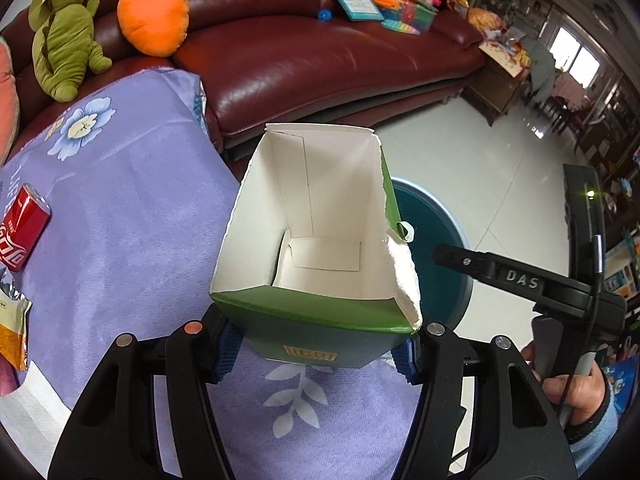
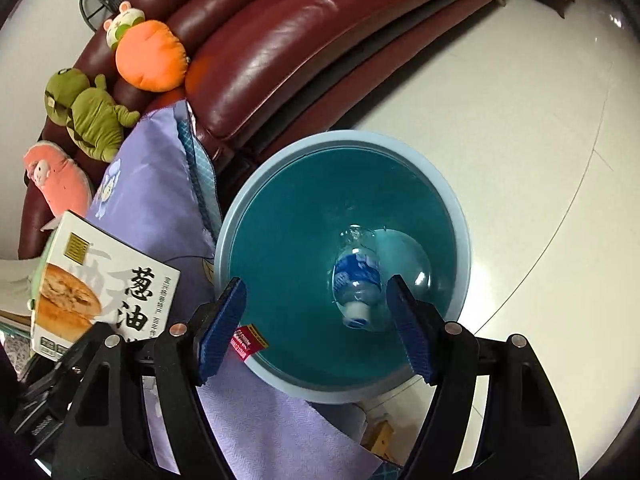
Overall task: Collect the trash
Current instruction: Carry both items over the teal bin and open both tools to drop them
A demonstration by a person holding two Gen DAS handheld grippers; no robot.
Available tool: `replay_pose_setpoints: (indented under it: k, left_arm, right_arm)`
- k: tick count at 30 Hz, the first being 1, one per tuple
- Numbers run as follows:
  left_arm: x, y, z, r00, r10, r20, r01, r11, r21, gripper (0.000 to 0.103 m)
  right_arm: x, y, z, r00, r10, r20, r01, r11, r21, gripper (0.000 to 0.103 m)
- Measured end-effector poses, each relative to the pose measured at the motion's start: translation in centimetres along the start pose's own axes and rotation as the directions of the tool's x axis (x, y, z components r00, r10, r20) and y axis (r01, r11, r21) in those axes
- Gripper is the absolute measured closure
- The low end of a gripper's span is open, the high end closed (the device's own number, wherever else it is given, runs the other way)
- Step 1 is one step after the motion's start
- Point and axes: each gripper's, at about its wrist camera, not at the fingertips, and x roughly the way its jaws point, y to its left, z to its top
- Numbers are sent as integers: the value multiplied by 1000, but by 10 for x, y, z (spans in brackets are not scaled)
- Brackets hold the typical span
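Observation:
My left gripper (image 1: 318, 356) is shut on an opened green carton (image 1: 316, 220) with a white inside, its blue pads pressing both sides low down. The carton hangs over the purple flowered tablecloth (image 1: 132, 200) at the table's edge, beside the blue bin (image 1: 432, 232). In the right wrist view the carton's printed face (image 2: 104, 280) shows at the left. My right gripper (image 2: 316, 320) is open above the bin (image 2: 452, 200). A clear plastic bottle (image 2: 360, 276) with a blue label lies in the bin below the fingers, apart from both. A red tag (image 2: 248, 344) lies at the bin's near wall.
A red soda can (image 1: 22, 232), a foil snack wrapper (image 1: 12, 320) and white paper (image 1: 28, 404) lie on the cloth at the left. A dark red leather sofa (image 1: 320, 60) with plush toys and clutter runs behind. A person's hand (image 1: 576, 384) holds the right gripper's handle.

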Motion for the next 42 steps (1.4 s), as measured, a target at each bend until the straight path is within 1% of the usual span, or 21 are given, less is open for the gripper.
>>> replay_pose_setpoints:
  k: [11,16,21,23,24,34,36,42]
  left_arm:
    - [8,-6,3,1000,-17,-12,17,1000,24,41]
    - [11,-14,11,1000,-27,-4,27,999,38,41]
    - [23,-19,18,1000,-5,-6,6,999,37,36]
    - [27,-19,19,1000,-4,-22,4,1000,30,29]
    - [28,-18,19,1000,-1,-24,2,1000,21,29]
    - [13,-2,9,1000,-15,-1,15,1000,-15,24]
    - [9,1,5,1000,-16,1,16,1000,-22,22]
    - [-8,13,-5,999,-28,17,29,998,-54,20]
  right_arm:
    - [-22,-8,-2,998,-28,59,26,999,32,28]
    - [-28,-18,0,996,-43,80,38,997,67,28]
    - [-30,-21,1,996,-54,76,48,996,78,27]
    - [-30,-20,0,996,-57,74,52,996,74,27]
    - [-31,-20,1,996,-58,73,53,996,73,27]
    - [-35,-9,-2,995,-78,64,75,996,52,26]
    - [-36,-5,-4,994,-90,60,88,995,43,23]
    - [-45,9,-11,989,-132,66,132,991,6,22]
